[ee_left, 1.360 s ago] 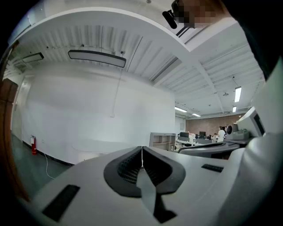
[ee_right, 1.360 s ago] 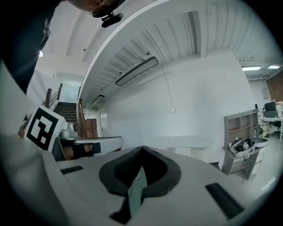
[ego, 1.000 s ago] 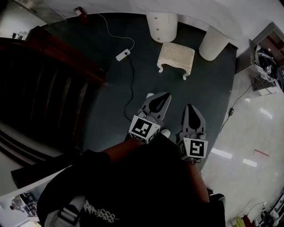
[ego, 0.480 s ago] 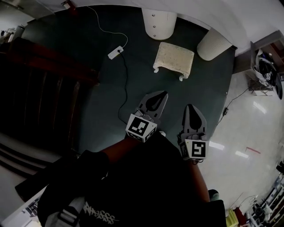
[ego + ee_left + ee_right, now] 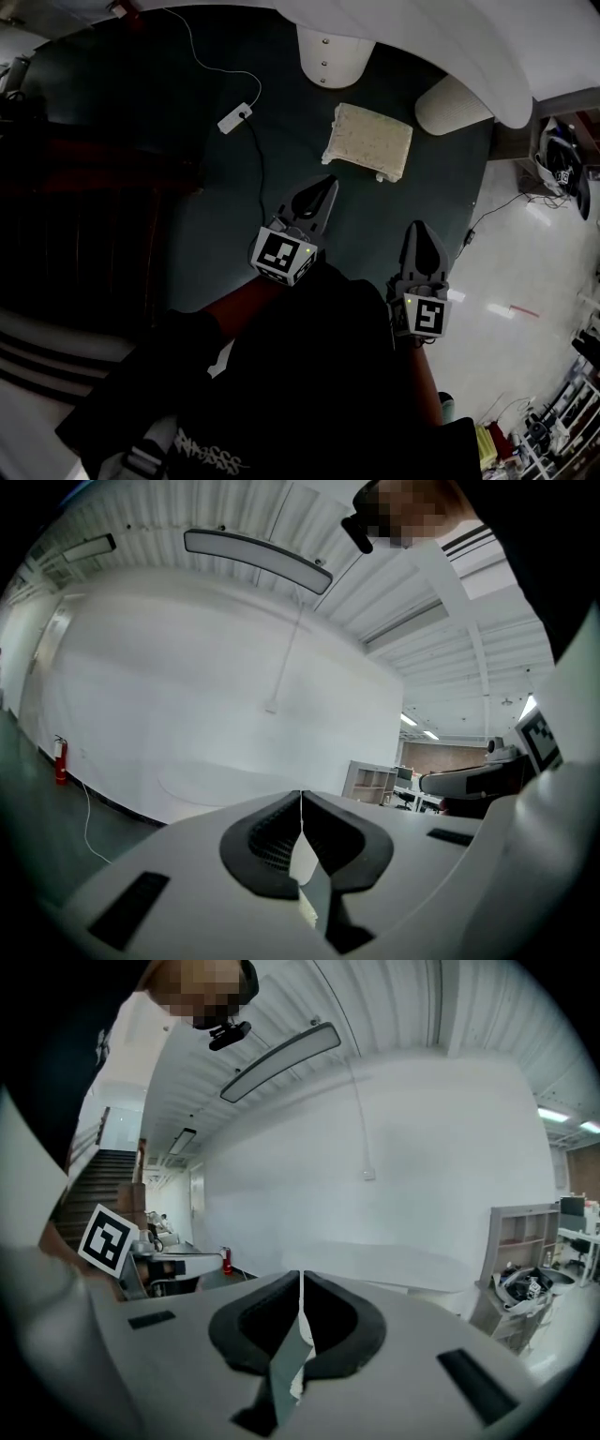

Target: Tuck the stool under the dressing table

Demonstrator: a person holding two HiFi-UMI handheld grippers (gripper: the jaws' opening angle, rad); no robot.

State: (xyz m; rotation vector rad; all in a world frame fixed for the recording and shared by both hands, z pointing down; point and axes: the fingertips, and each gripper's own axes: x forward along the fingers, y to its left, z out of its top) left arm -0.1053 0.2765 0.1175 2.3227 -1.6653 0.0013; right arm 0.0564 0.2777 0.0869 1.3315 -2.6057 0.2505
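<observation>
A small cream padded stool stands on the dark carpet, in front of the gap between the two round white pedestals of the dressing table. The table's white top curves across the upper edge of the head view, and the stool lies outside it. My left gripper is shut and empty, its tip a short way before the stool's near edge. My right gripper is shut and empty too, further back and to the right. In the left gripper view the shut jaws point at the tabletop.
A white power strip with its cable lies on the carpet left of the stool. A dark wooden staircase fills the left side. A shelf unit stands on the glossy pale floor at the right. A red fire extinguisher is by the wall.
Both grippers have moved forward toward the stool and table, still shut. The stool now lies much closer to the left gripper's tip, and more of the tabletop shows overhead.
</observation>
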